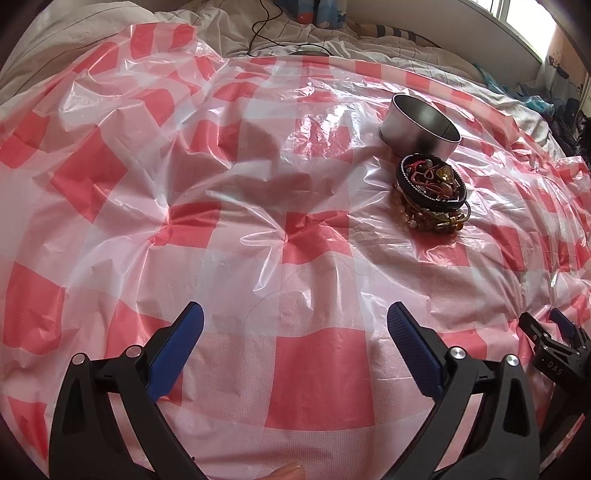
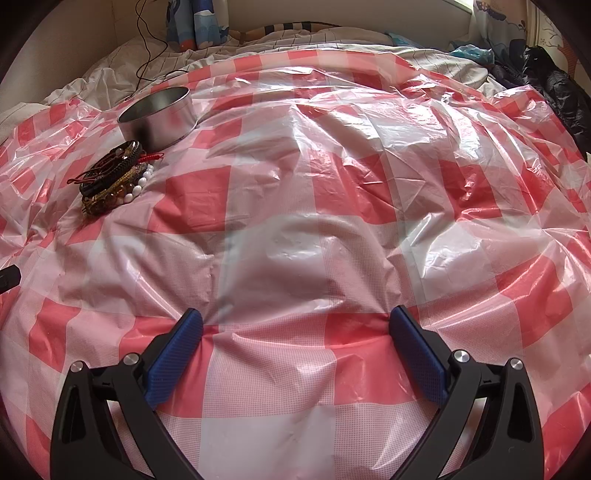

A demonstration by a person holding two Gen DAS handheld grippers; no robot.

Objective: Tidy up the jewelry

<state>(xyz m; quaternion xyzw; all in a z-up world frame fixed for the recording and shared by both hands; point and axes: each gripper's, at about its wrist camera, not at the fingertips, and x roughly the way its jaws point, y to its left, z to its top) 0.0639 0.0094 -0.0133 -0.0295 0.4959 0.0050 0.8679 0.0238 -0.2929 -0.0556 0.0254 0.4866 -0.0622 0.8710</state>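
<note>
A pile of bracelets and beaded jewelry (image 1: 432, 194) lies on the red-and-white checked plastic sheet (image 1: 258, 206), just in front of an open round metal tin (image 1: 421, 123). In the right wrist view the pile (image 2: 112, 177) and the tin (image 2: 159, 116) are at the far left. My left gripper (image 1: 295, 317) is open and empty, low over the sheet, well short and left of the pile. My right gripper (image 2: 295, 321) is open and empty, its tips near the sheet, far right of the pile. The right gripper also shows in the left wrist view (image 1: 546, 328).
The sheet (image 2: 332, 184) covers a rumpled bed with grey bedding (image 1: 295, 33) behind it. A black cable (image 2: 146, 44) runs over the bedding behind the tin. Dark clothing (image 2: 561, 92) lies at the far right edge.
</note>
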